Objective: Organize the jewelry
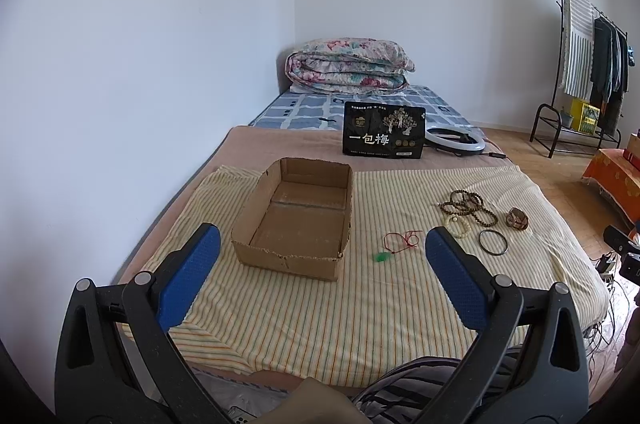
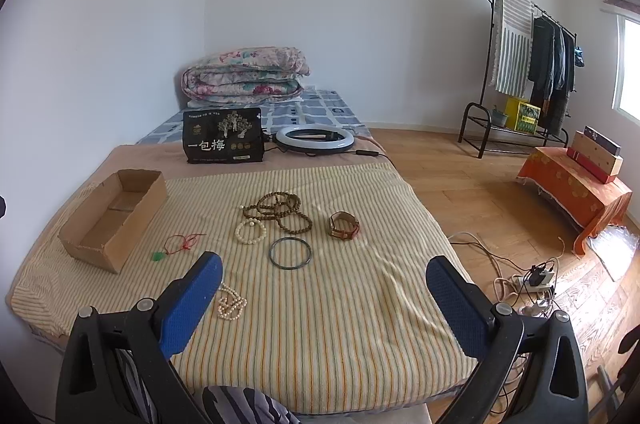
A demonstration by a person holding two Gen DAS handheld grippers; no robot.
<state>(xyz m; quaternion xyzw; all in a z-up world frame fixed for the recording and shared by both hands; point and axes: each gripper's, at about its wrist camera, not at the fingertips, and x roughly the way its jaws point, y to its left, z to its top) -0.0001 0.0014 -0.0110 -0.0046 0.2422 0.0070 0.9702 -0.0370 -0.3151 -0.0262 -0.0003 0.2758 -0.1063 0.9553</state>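
The left claw is spread wide and holds nothing, hanging above the near part of the striped cloth. Between its blue pads, just past them, sits the cardboard box, open at the top and bare inside. To the right of the box, on the cloth, lies a red cord with a small green pendant.

The right claw is also wide open and empty, above the near edge of the bed. Just beside its left pad lies a white pearl strand in a loose heap. Farther out on the cloth are the dark bangle, a cream bead bracelet and a tangle of brown beads; the cream bracelet touches the brown tangle. To the right of these, a little apart, is a brown strap watch. The red cord and green pendant lie to the left, near the box, which stands at the cloth's left edge.

Behind the cloth a black packet stands upright, with a ring light lying flat beside it. A folded floral quilt rests at the far end against the wall. On the floor to the right stand a clothes rack and a low stool draped in orange.
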